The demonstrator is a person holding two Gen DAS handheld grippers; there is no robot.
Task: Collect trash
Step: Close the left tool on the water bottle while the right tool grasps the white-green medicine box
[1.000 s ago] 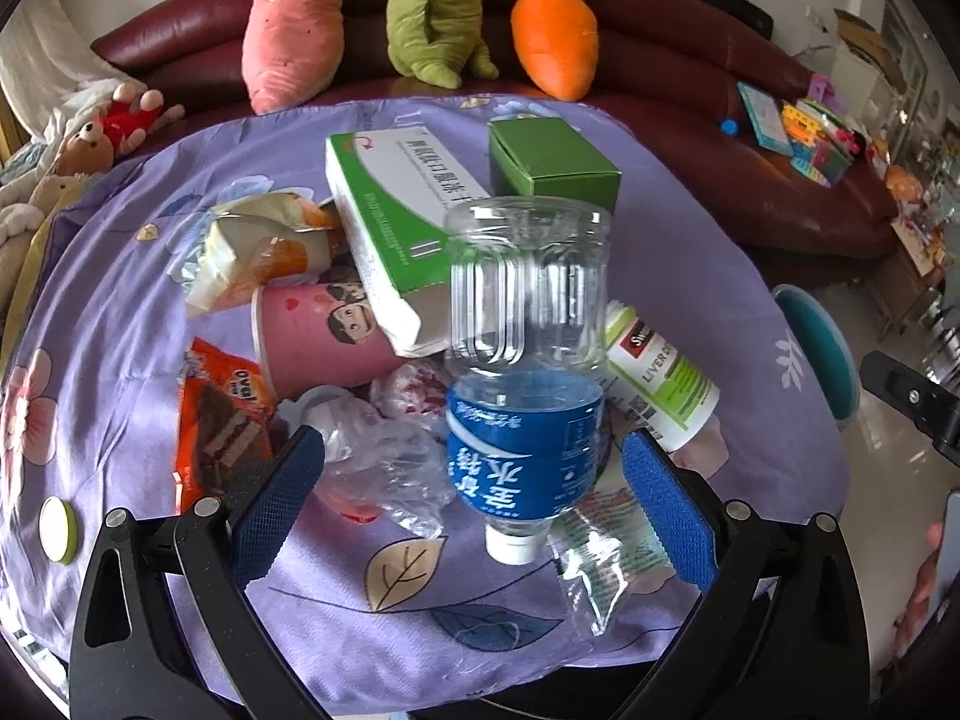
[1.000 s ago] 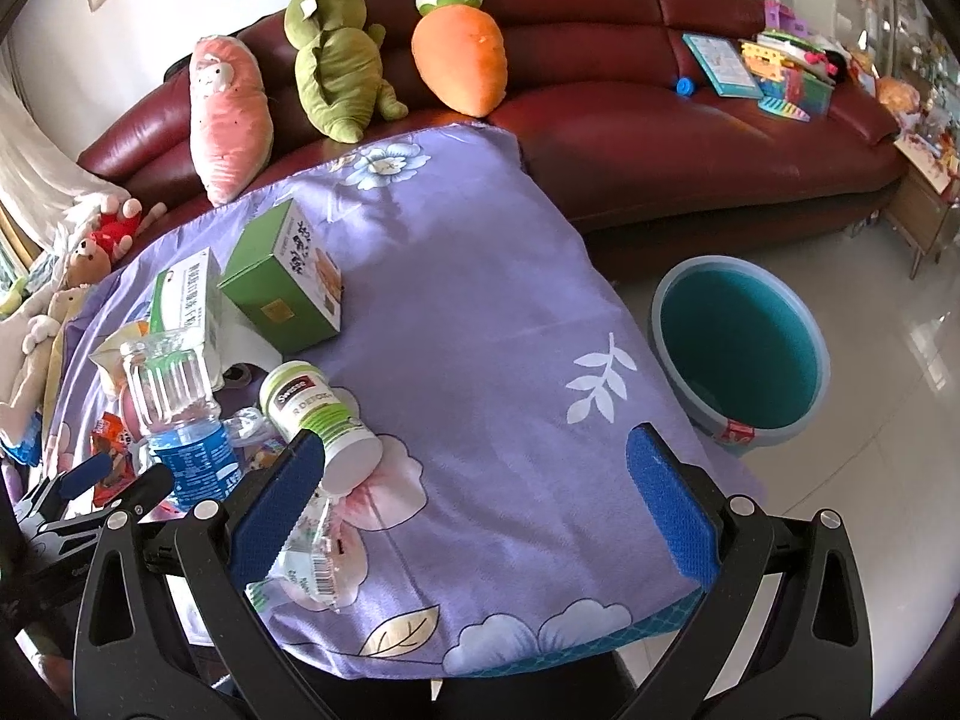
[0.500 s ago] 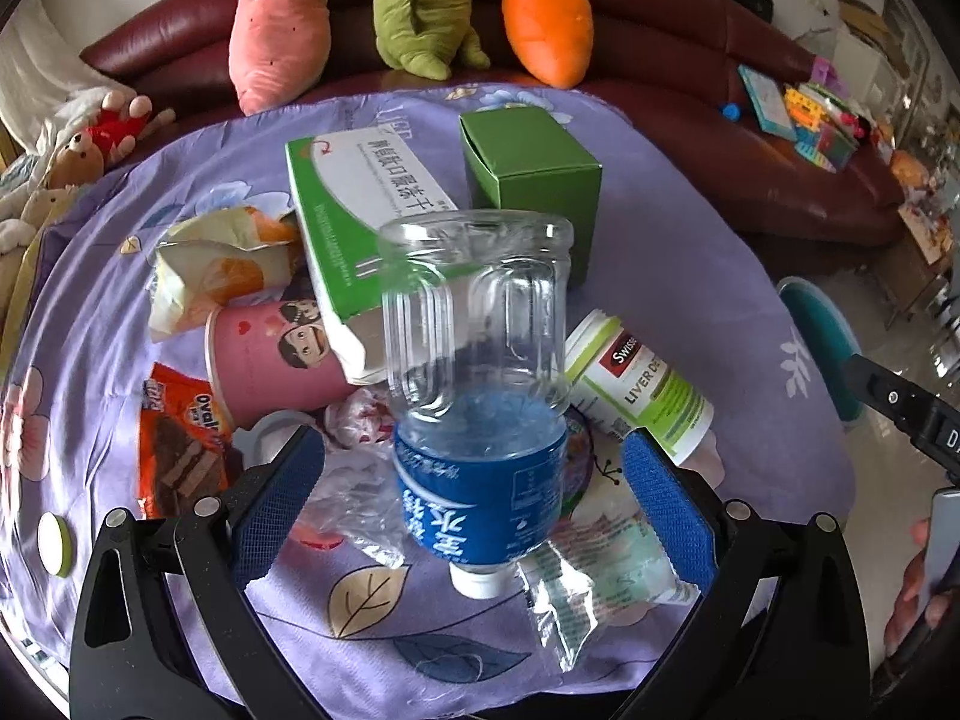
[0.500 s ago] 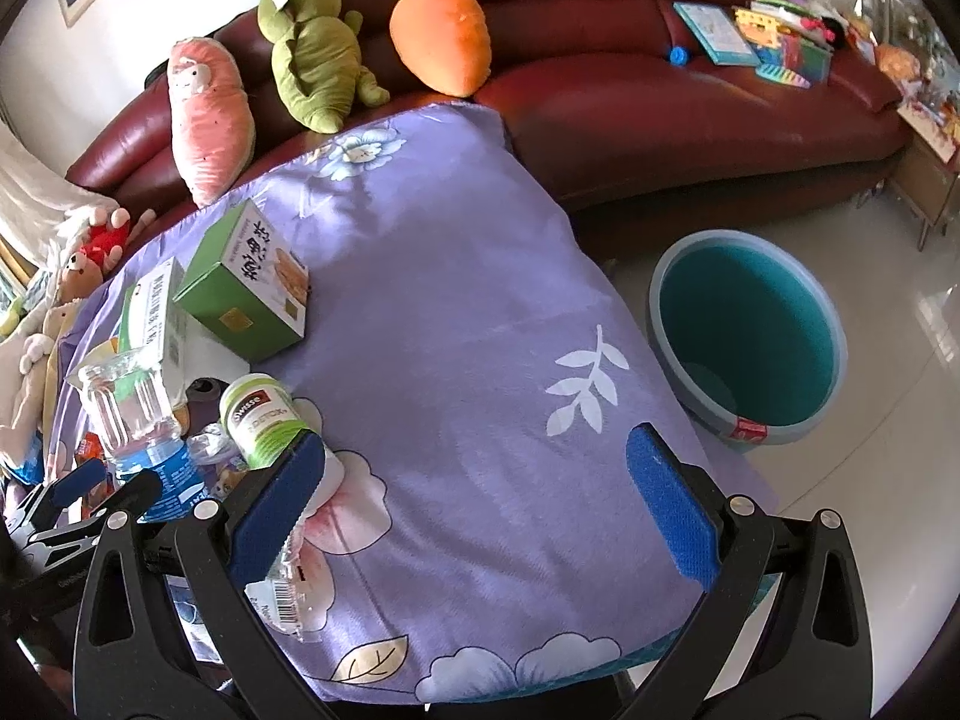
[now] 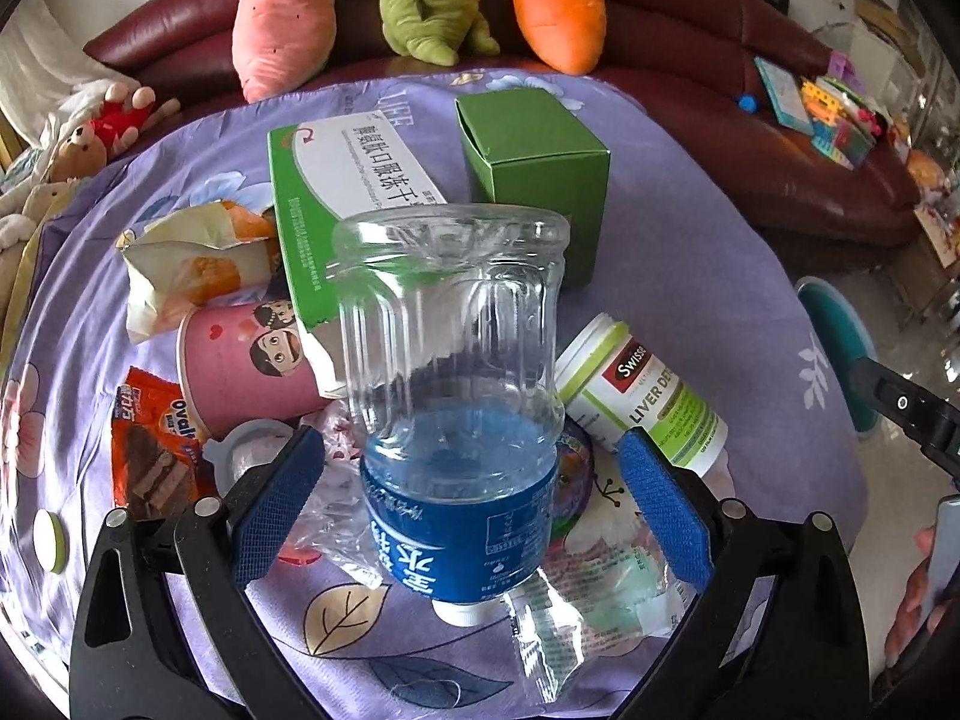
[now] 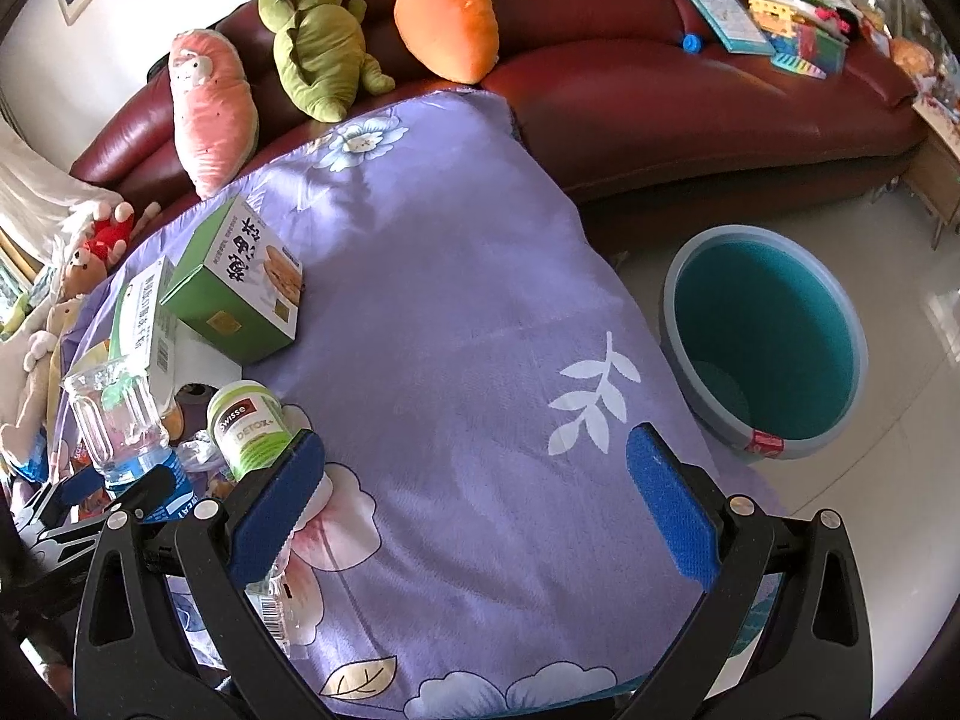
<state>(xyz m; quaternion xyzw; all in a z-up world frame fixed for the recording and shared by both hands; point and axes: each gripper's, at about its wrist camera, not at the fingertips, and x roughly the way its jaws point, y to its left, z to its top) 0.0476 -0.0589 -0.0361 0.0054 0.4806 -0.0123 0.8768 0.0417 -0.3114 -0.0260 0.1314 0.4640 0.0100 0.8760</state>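
Observation:
A clear plastic water bottle (image 5: 456,396) with a blue label stands upside down on its white cap on the purple cloth. My left gripper (image 5: 474,504) is open, its blue pads on either side of the bottle's labelled part, apart from it. The bottle also shows in the right wrist view (image 6: 120,426). My right gripper (image 6: 474,504) is open and empty above the cloth near the table's front edge. A teal trash bin (image 6: 768,348) stands on the floor to the right of the table.
Around the bottle lie a Swisse supplement jar (image 5: 648,396), a pink paper cup (image 5: 240,360), a white-green medicine box (image 5: 336,198), a green carton (image 5: 540,162), snack wrappers (image 5: 156,450) and clear plastic film (image 5: 576,612). A red sofa (image 6: 660,60) with plush toys is behind.
My left gripper has moved closer to the upside-down bottle, which now sits between its pads. My right gripper has shifted slightly forward over the cloth.

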